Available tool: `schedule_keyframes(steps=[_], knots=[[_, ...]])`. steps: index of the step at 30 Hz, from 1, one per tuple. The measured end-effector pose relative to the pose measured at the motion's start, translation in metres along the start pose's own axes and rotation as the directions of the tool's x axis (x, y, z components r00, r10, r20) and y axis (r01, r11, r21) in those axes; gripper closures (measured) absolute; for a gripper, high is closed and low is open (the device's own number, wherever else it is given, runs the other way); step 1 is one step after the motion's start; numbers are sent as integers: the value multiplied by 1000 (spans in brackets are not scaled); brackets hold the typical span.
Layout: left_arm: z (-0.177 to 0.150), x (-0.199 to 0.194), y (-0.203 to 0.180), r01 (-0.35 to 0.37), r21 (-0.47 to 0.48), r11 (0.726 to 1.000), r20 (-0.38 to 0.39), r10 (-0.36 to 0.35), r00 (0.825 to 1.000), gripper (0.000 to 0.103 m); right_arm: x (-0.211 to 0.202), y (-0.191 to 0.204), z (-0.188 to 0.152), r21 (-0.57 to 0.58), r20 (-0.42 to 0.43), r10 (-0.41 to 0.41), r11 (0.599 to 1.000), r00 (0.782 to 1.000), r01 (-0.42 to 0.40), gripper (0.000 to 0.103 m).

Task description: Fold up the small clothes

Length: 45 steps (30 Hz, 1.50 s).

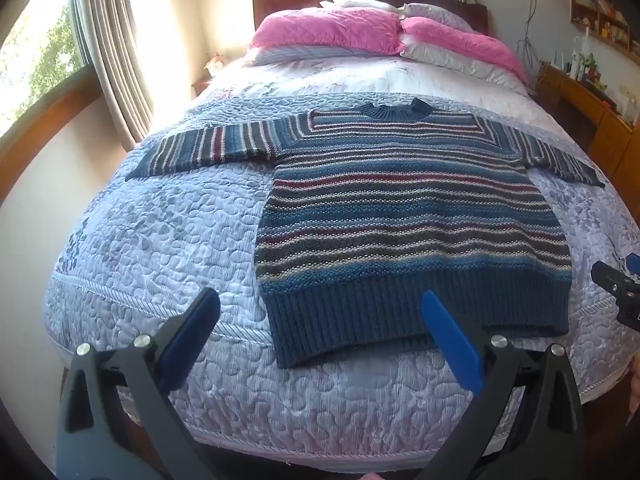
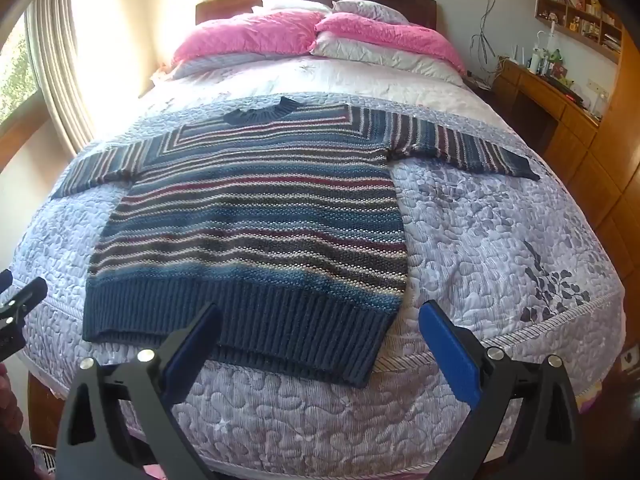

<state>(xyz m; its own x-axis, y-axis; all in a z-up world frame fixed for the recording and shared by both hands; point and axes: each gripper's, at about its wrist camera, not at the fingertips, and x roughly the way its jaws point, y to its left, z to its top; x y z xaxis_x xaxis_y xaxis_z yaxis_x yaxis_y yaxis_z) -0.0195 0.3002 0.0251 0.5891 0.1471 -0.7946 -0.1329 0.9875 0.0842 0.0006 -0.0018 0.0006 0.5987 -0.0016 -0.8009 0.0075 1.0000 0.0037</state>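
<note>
Nearest, the left gripper and right gripper hover wide open and empty over the foot edge of the lilac quilted bed. Beyond them the striped blue knitted sweater lies flat, sleeves spread towards the side edges, likely ready for folding.

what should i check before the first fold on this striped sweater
1. Striped knitted sweater lies flat on the quilted lilac bedspread: ok.
2. Both sleeves spread out sideways: ok.
3. Left hand-held gripper open, empty: ok.
4. Right hand-held gripper open, empty: ok.
5. Ribbed hem within reach, just ahead of both: ok.
6. Nothing tucked under the sweater: cannot tell.
</note>
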Motion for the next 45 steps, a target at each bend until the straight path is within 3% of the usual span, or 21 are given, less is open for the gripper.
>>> schedule_keyframes(steps=[4, 45], knots=[[-2, 0, 1, -27, 23, 999, 23, 26, 999, 3, 2, -1, 3, 11, 4, 2, 1000, 1000, -2, 4], [3, 18, -2, -37, 23, 999, 9, 37, 999, 3, 0, -10, 5, 22, 61, 12, 1000, 998, -14, 4]])
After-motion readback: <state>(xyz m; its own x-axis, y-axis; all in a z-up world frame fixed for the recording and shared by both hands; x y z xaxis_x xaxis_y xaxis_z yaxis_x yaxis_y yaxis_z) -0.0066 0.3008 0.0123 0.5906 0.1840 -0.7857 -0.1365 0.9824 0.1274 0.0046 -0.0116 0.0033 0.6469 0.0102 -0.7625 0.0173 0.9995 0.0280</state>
